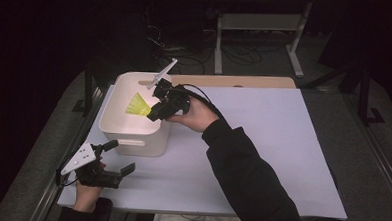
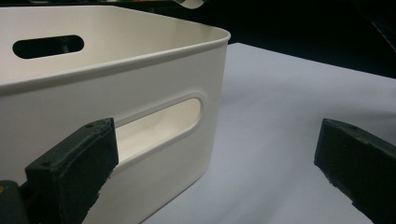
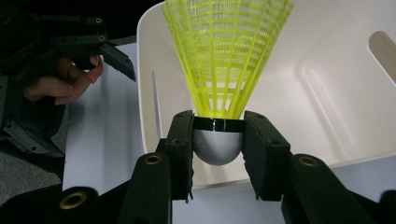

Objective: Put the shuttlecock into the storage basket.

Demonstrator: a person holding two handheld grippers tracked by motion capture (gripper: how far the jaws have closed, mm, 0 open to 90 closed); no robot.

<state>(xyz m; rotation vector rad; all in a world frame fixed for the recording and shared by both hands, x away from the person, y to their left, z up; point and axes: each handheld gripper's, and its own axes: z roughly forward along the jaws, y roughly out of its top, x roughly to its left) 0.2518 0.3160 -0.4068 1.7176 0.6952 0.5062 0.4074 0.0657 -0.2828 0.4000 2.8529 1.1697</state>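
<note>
Shuttlecock (image 3: 219, 70) clamped in right tongs (image 3: 218, 149), over white bin (image 1: 132, 138).

We note a white sheet (image 1: 262, 148) covering the table, with a strip of bare wood (image 1: 235, 81) along its far edge. Beyond it, a pale metal frame (image 1: 260, 30) stands on the dark floor among loose cables (image 1: 186, 52).

A flat rectangular worktop (image 1: 262, 143) with a pale lavender-white surface carries one thing. A cream plastic storage bin (image 1: 132, 138) with slotted handle cut-outs stands on it near the far left corner. A light wooden strip (image 1: 235, 81) borders its far edge.
</note>
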